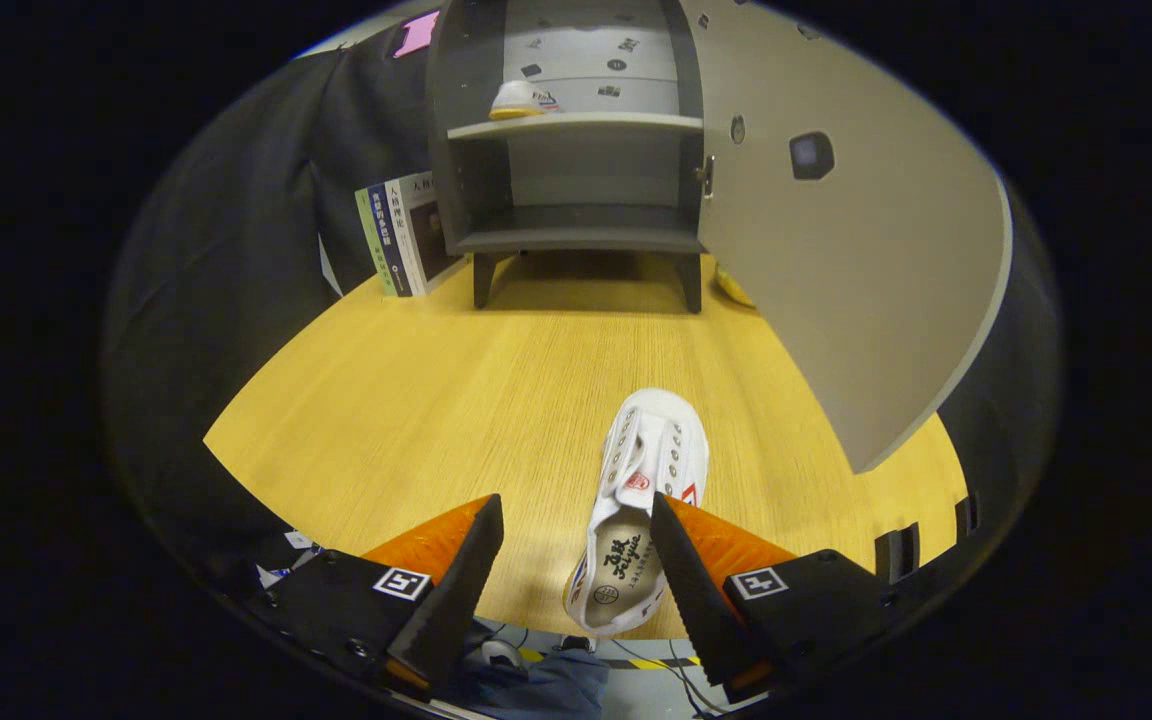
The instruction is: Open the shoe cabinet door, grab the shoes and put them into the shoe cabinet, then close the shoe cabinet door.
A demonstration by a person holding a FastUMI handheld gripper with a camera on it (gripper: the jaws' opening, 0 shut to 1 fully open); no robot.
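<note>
A white canvas shoe (641, 490) lies on the wooden table, toe pointing toward the cabinet, its heel end between my fingers and close against the right finger (696, 590). My gripper (576, 565) is open, and neither finger presses on the shoe. Beyond it stands the grey shoe cabinet (576, 150) with its door (856, 250) swung wide open to the right. A second white shoe (526, 100) rests on the cabinet's upper shelf. The lower shelf (576, 238) is bare.
Books (401, 235) lean against the cabinet's left side. A yellow object (733, 287) peeks out behind the open door near the cabinet's right leg. The table's front edge runs just under my fingers, with cables and floor below.
</note>
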